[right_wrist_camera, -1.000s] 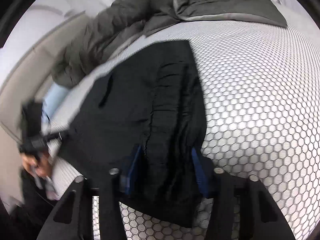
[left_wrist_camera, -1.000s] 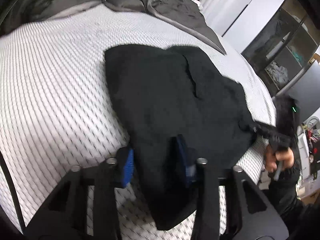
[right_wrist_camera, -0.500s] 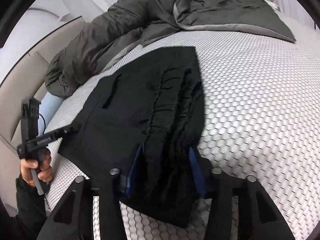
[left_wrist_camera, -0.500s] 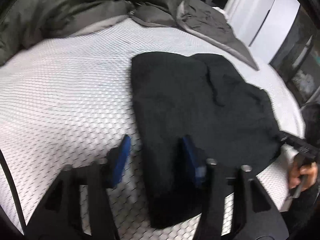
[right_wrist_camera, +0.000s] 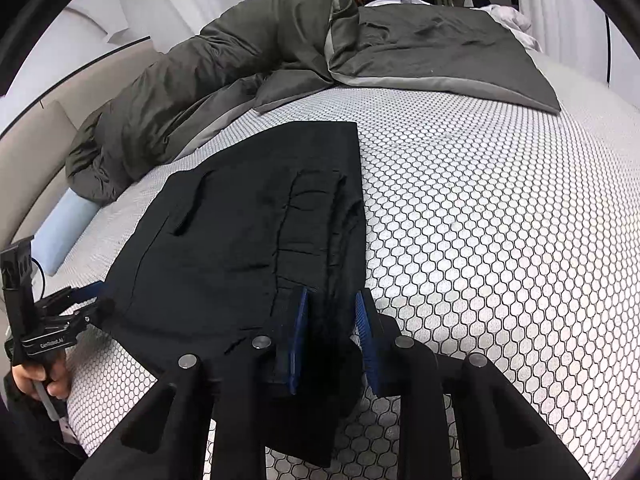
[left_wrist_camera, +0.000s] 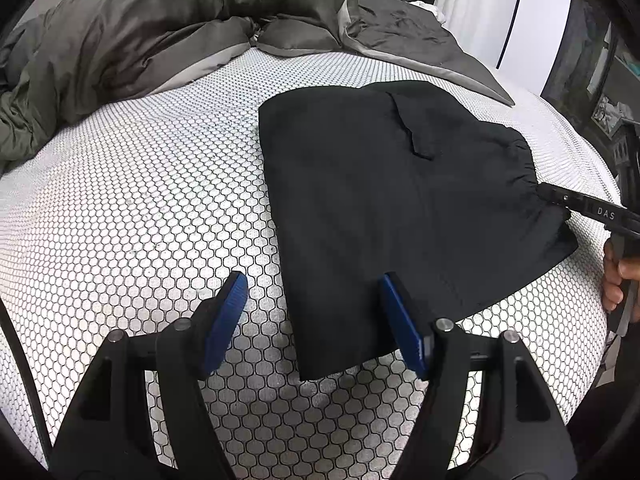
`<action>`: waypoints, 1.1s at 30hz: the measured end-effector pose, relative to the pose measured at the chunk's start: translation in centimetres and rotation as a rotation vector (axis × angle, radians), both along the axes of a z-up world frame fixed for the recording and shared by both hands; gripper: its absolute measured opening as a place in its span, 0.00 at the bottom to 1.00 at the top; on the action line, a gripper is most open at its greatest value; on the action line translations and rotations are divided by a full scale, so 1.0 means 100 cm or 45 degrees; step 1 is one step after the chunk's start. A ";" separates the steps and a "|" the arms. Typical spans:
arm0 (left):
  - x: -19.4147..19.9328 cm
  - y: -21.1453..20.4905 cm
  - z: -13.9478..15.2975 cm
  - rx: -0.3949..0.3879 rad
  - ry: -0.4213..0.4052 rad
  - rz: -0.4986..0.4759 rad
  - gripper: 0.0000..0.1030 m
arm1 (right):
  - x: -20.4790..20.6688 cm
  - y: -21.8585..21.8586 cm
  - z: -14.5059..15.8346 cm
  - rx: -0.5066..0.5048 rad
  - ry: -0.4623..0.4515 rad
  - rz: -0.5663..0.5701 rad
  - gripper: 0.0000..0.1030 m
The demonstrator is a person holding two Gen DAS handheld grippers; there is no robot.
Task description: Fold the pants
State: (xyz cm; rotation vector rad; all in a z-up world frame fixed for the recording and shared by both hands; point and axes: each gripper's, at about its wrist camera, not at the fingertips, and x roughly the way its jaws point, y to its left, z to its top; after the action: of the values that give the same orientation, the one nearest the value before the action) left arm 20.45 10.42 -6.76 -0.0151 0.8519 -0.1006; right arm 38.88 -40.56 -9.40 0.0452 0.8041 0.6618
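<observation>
**Black pants lie folded on a honeycomb-patterned bed**

Bedroom light falls on a white bed cover [left_wrist_camera: 140, 184] printed with a dark honeycomb pattern, and across it we see the black pants [left_wrist_camera: 392, 200], folded into a broad, flat block. A grey duvet [left_wrist_camera: 160, 28] is heaped along the far side of the bed, with a flatter grey sheet [right_wrist_camera: 440, 52] spread beside it. A pale blue pillow [right_wrist_camera: 66, 220] sits at the bed's edge in the right wrist view, next to a beige headboard [right_wrist_camera: 36, 140].

From the left wrist camera we look along our left gripper [left_wrist_camera: 314, 320], whose blue pads [left_wrist_camera: 226, 320] stand wide apart. One pad hangs over bare cover; the other sits over the near corner of the pants. Nothing is pinched between them. The near edge of the pants runs between the two fingers.

From the right wrist camera we look along our right gripper [right_wrist_camera: 330, 332], and there the picture differs: its blue pads are drawn close together with a thick bunch of gathered black cloth clamped between them, at the elasticated waistband end of the pants. Folds and ripples run away from that grip along the garment's edge.

Each camera also catches the other tool at the frame's margin, held in a bare hand [right_wrist_camera: 44, 376] at the bed's edge, close against the pants.
</observation>
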 end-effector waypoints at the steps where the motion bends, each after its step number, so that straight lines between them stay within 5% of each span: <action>1: -0.004 -0.001 0.002 0.009 -0.011 0.016 0.64 | -0.002 -0.001 0.001 -0.003 -0.016 -0.007 0.24; 3: -0.012 -0.003 0.008 0.030 -0.045 0.038 0.64 | -0.007 -0.006 0.004 0.018 -0.028 -0.008 0.31; 5: -0.024 -0.006 0.016 0.044 -0.105 0.050 0.64 | -0.013 -0.013 0.011 0.055 -0.054 -0.007 0.48; 8: -0.044 -0.013 0.031 0.051 -0.232 0.050 0.83 | -0.035 -0.024 0.019 0.109 -0.131 0.029 0.80; 12: -0.074 -0.021 0.043 0.034 -0.388 0.076 0.99 | -0.063 -0.029 0.031 0.144 -0.271 0.070 1.00; 23: -0.127 -0.041 0.045 0.015 -0.566 0.076 0.99 | -0.124 -0.034 0.031 0.248 -0.573 0.118 1.00; 33: -0.117 -0.050 0.038 0.033 -0.602 0.100 0.99 | -0.127 -0.028 0.021 0.241 -0.585 0.132 1.00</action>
State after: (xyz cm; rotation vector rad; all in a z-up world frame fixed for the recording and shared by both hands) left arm 8.79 5.43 -2.92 -0.0004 0.3793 -0.0172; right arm 26.22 -43.33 -7.29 0.0221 0.3018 0.8076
